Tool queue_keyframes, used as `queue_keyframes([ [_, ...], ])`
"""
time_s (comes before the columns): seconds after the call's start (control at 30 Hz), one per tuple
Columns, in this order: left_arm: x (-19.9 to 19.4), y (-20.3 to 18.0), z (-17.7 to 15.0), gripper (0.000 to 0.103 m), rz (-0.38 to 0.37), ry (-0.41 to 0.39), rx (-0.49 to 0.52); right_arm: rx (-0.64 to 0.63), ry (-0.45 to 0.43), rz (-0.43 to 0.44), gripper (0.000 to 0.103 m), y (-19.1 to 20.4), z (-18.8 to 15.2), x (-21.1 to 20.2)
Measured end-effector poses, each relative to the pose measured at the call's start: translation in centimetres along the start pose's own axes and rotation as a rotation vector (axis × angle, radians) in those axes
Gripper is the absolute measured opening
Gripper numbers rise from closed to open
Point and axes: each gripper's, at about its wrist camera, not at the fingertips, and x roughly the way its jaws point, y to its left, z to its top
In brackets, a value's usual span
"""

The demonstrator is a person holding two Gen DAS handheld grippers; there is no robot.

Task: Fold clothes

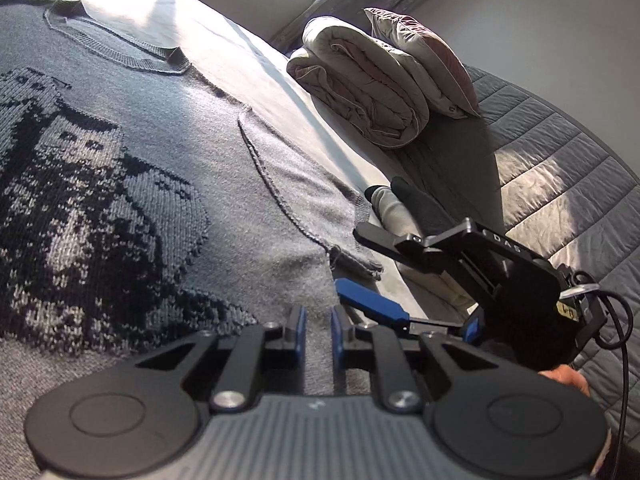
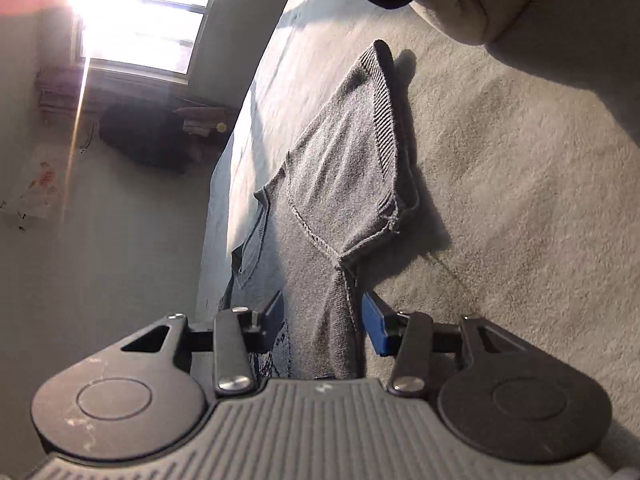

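Observation:
A grey knitted sweater [image 1: 168, 152] with a dark cat pattern lies flat on the bed, neckline at the far end. My left gripper [image 1: 318, 328] sits low over the sweater's body near its side edge, its jaws a small gap apart with grey knit showing between them. My right gripper [image 1: 360, 264] is in the left wrist view just right of it, open at the sweater's edge by the sleeve. In the right wrist view the right gripper [image 2: 322, 324] is open, its blue pads either side of the sweater's side edge [image 2: 340, 320]. The folded sleeve [image 2: 360, 152] lies ahead.
A rolled beige duvet [image 1: 360, 92] and a pillow [image 1: 424, 56] lie at the bed's far end. A grey quilted cover [image 1: 560, 168] is on the right. A small beige-and-black bundle [image 1: 400, 204] lies beside the sweater. A bright window [image 2: 136, 20] and wall are at the left.

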Motion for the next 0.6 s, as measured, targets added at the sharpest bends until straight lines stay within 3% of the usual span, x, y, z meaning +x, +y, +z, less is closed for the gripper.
queue_keyframes([
  [0.13,-0.3,0.6,-0.2,0.012,-0.015,-0.022,-0.036,-0.16,0.072,0.001,0.046,1.2,1.4,2.6],
  [0.27,-0.5,0.5,-0.1,0.012,-0.003,-0.028,-0.041,-0.268,0.21,0.027,0.046,2.0,2.8,5.1],
  [0.47,-0.4,-0.2,-0.2,0.011,0.039,-0.014,0.001,-0.301,0.421,0.176,0.05,2.3,3.0,6.6],
  [0.6,-0.4,-0.8,-0.5,0.007,0.044,0.005,0.028,-0.31,0.455,0.218,0.05,2.8,1.7,5.8],
])
